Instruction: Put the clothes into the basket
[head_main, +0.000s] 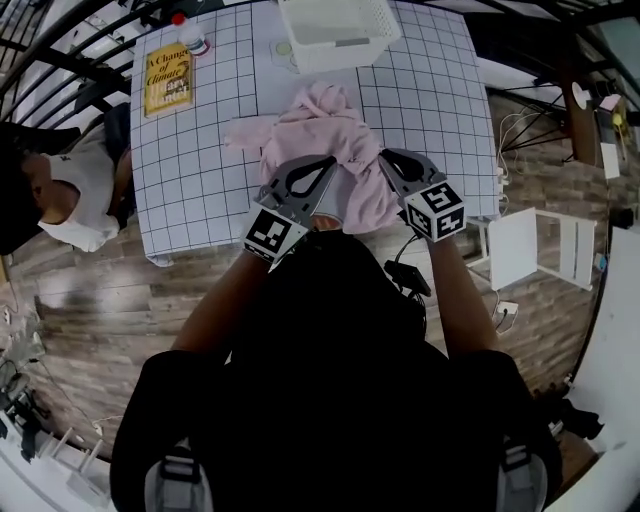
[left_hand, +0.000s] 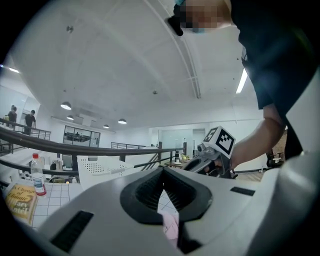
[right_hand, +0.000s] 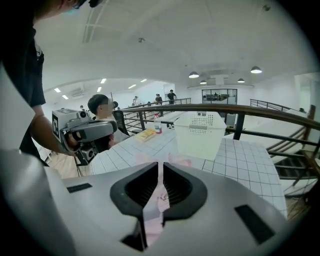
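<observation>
Yellow book (head_main: 168, 80) left of basket (head_main: 345, 55) reads "A Change of Climate".

1. Ceiling lamps (left_hand: 65, 105) lit the hall brightly and evenly; shadows were soft.
2. The white worktop (head_main: 200, 150) looked bright.
3. Fisheye bending curved every view's edges; corners were black.
4. Near foreground in both gripper views was blurred.

We see a yellow paperback book (head_main: 168, 80) at eleven o'clock on the white black-gridded table (head_main: 200, 170), a red-capped clear plastic bottle (head_main: 188, 32) just beyond it.
</observation>
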